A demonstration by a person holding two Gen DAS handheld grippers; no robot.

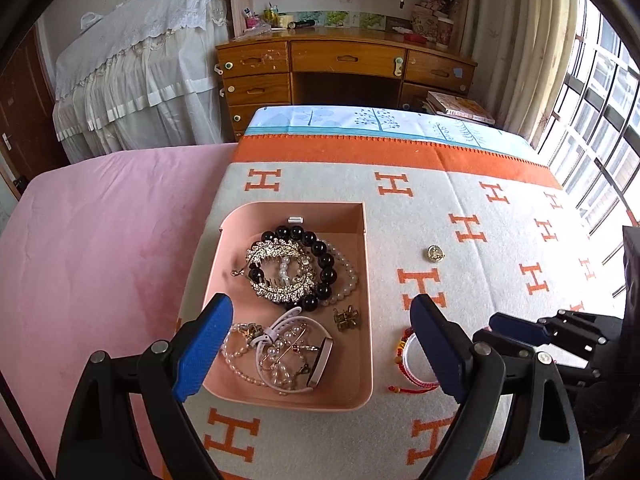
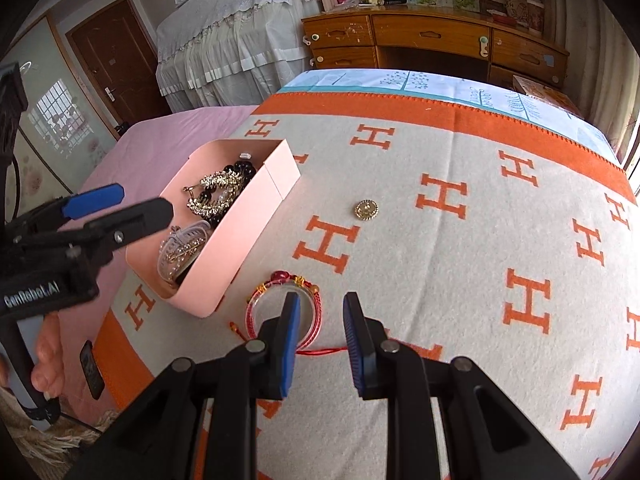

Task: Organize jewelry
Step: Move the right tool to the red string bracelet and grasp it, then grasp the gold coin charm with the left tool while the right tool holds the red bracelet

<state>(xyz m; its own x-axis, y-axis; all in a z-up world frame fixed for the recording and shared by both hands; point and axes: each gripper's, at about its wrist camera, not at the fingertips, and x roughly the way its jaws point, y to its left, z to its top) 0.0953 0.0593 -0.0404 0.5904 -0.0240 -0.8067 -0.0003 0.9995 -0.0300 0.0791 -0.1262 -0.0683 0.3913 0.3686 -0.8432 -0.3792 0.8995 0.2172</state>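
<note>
The right gripper (image 2: 322, 336), jaws narrowly parted and empty, hovers over the red cord bracelet with a clear bangle (image 2: 280, 314) lying on the blanket. Beside it, the left gripper (image 1: 320, 346) spreads wide above the pink rectangular jewellery box (image 1: 280, 394). Farther off lies a small round gold brooch (image 2: 367, 209); the thin bracelet could slip or snag the wool

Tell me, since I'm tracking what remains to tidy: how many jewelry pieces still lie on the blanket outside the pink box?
2. A round gold brooch lies alone mid-blanket; a red braided cord bracelet with clear bangle sits beside the pink box, under the right tool. Others may be hidden.
</note>
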